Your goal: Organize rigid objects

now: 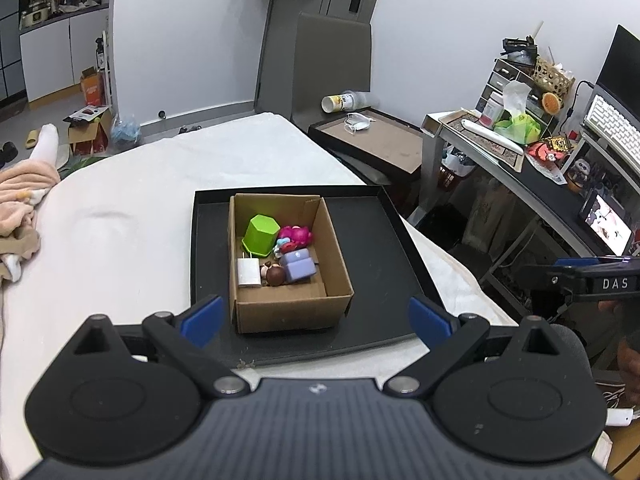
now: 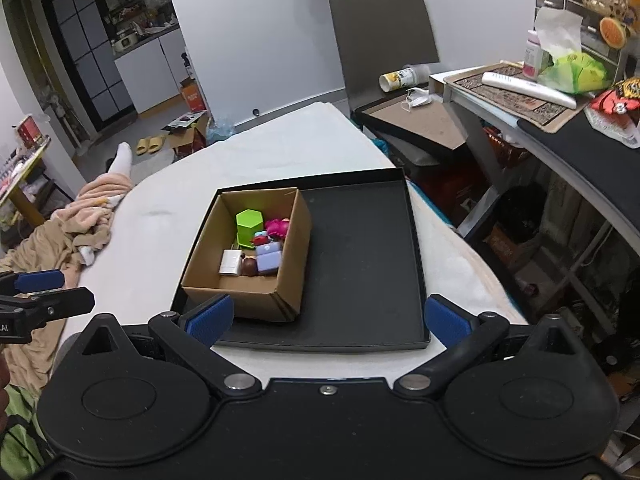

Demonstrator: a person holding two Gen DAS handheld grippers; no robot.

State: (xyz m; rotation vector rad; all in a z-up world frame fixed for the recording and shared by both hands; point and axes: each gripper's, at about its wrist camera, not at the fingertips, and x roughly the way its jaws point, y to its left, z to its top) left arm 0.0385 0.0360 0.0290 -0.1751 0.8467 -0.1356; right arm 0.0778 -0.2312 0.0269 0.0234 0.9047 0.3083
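A brown cardboard box (image 1: 338,272) (image 2: 296,248) stands on the left half of a black tray (image 1: 380,264) (image 2: 360,256) on the white bed. Inside it lie a green hexagonal pot (image 1: 261,235) (image 2: 249,227), a pink toy (image 1: 296,235) (image 2: 278,227), a lilac block (image 1: 298,265) (image 2: 268,258), a white charger (image 1: 248,273) (image 2: 230,262) and a brown round figure (image 1: 275,275) (image 2: 249,267). My left gripper (image 1: 316,318) hovers open in front of the box with nothing between its fingers. My right gripper (image 2: 328,318) is open too, above the tray's near edge.
A beige blanket (image 1: 20,204) (image 2: 60,232) lies at the bed's left. A second tray (image 1: 380,140) (image 2: 424,120) with a face mask sits behind on the right. A cluttered desk (image 1: 552,168) (image 2: 568,128) runs along the right side. The tray's right half is bare.
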